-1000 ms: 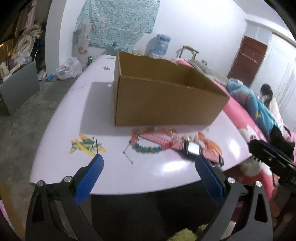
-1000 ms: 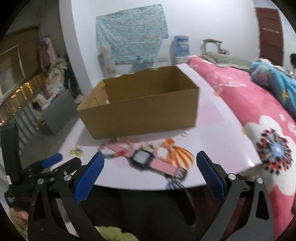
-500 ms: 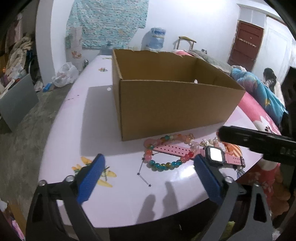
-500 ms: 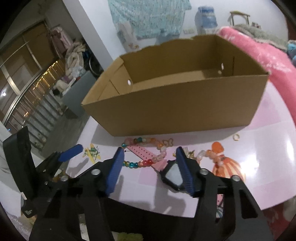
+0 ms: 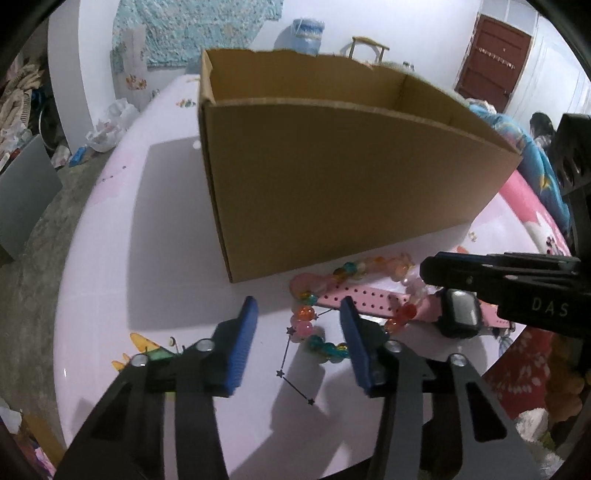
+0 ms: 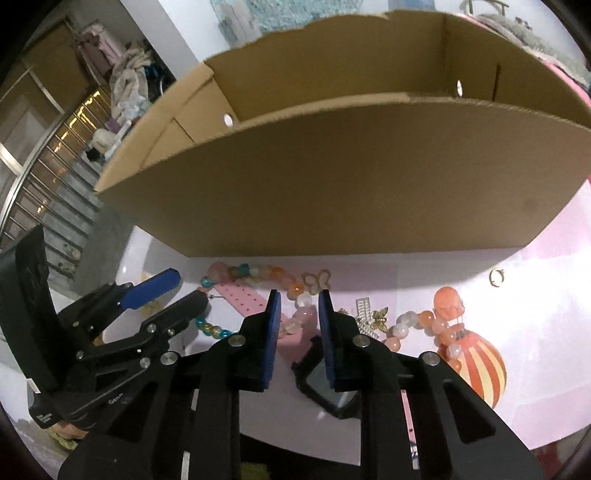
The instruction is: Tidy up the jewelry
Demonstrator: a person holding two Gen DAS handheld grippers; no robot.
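Black tongs [image 6: 297,301], ribbed blue pads [image 6: 272,334], silver screws.

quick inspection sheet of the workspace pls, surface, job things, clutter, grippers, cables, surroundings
surface: glossy pink-white table with printed pictures
job's things: open cardboard box; in front of it a multicoloured bead bracelet, a pink-strap watch, an orange-white bead bracelet, butterfly charms and a small ring
clutter: nothing seen on the table
grippers: left gripper open over the multicoloured bracelet; right gripper narrowed but gapped, above the watch strap, gripping nothing
cables: nothing seen
surroundings: water jug, brown door, pink floral bedding
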